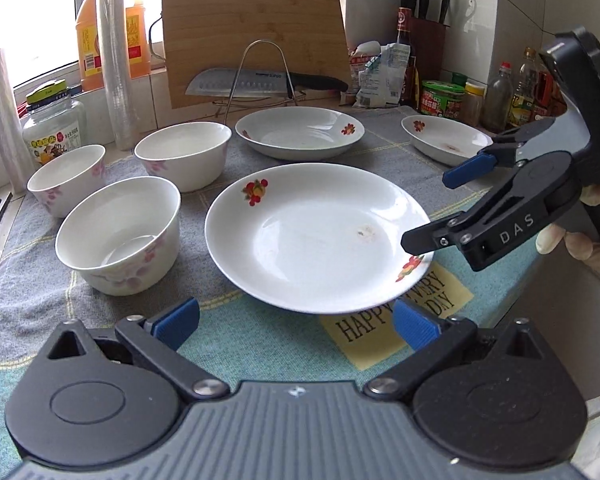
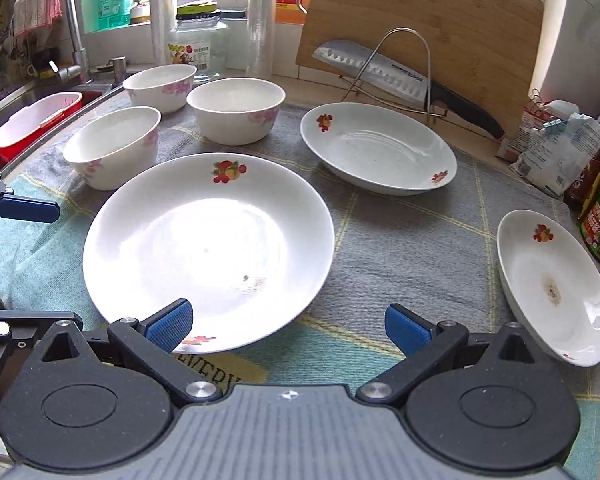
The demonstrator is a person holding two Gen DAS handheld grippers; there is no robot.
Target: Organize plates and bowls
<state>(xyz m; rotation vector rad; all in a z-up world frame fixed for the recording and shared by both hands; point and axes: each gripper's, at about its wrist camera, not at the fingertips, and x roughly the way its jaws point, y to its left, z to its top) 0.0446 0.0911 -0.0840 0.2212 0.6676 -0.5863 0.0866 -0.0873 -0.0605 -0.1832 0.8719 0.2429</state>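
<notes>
A grey and teal cloth [image 1: 380, 152] covers the counter under everything. On it, the nearest plate [image 1: 318, 236] lies flat at the centre, a second plate [image 1: 300, 132] behind it, a third plate [image 2: 552, 284] off to my right. Three bowls [image 1: 118, 234] cluster to the left — upright, apart. My left gripper [image 1: 296, 320] is spread wide, empty, just short of the near rim. My right gripper [image 2: 288, 324] is wide too — one pad over that plate's edge.
</notes>
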